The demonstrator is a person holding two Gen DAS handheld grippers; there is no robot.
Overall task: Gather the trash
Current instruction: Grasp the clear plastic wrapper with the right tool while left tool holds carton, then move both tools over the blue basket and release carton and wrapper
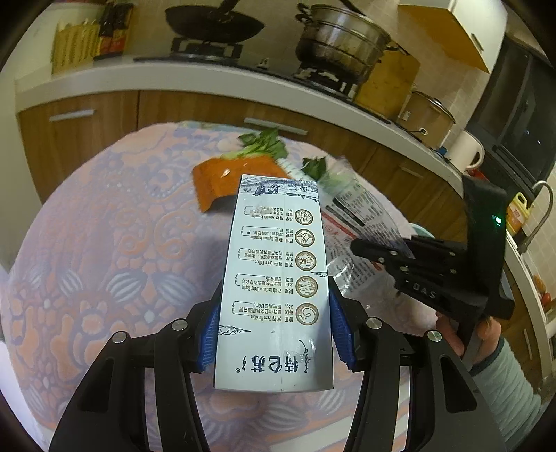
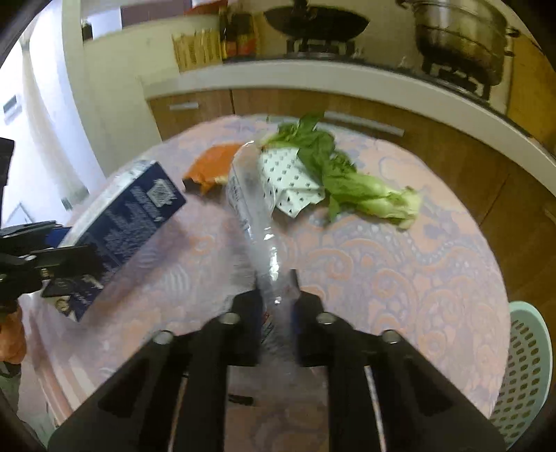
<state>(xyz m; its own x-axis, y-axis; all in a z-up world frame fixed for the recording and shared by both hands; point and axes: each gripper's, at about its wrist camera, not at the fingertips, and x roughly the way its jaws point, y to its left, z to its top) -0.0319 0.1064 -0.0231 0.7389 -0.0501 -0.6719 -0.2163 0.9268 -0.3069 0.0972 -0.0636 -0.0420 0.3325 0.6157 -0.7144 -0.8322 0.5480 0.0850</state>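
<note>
My left gripper [image 1: 274,327] is shut on a white and blue milk carton [image 1: 274,278] and holds it above the round table; the carton also shows in the right wrist view [image 2: 121,222]. My right gripper [image 2: 276,295] is shut on a clear plastic wrapper [image 2: 253,208], which hangs over the table; the wrapper also shows in the left wrist view [image 1: 361,208]. On the table lie an orange wrapper [image 2: 212,163], a dotted white paper [image 2: 288,177] and a leafy green vegetable [image 2: 347,180].
The table [image 2: 399,278] has a pink and lilac patterned cloth. A pale green perforated basket [image 2: 524,368] stands beside it at the right. Behind are wooden cabinets [image 1: 104,121] and a counter with a wok [image 1: 215,21] and a steel pot [image 1: 344,38].
</note>
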